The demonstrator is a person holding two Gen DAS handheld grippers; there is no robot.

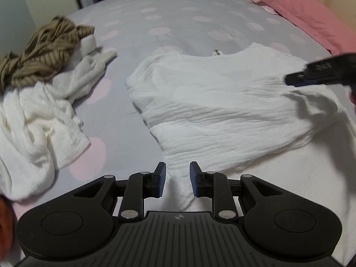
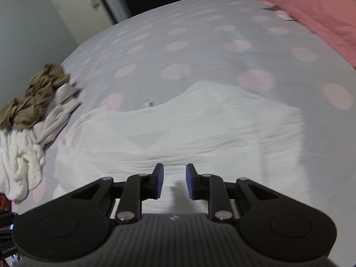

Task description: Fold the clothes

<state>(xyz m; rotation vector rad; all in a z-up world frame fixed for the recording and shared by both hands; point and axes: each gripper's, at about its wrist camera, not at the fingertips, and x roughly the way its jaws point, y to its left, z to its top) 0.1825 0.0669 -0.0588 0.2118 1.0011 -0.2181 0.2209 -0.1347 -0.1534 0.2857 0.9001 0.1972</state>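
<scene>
So there's a white top [image 1: 213,102] spread flat on the bed [image 1: 178,15], roughly in the middle, neckline facing the far side and a little tag [image 1: 217,52] poking out just past it. The left gripper [image 1: 177,179] hangs over the near edge of the top with its jaws apart, a strip of white fabric showing in the gap, but the pads aren't pressing on it. The right gripper [image 2: 174,183] is over the near right part of the top, jaws also parted with nothing pinched; from the left camera it comes in from the right edge, blurry. Off to the left there's a pile [image 1: 40,84] of more clothes, brown striped on the far end, white stuff nearer. Pink pillow [image 1: 311,15] sits at the far right.
</scene>
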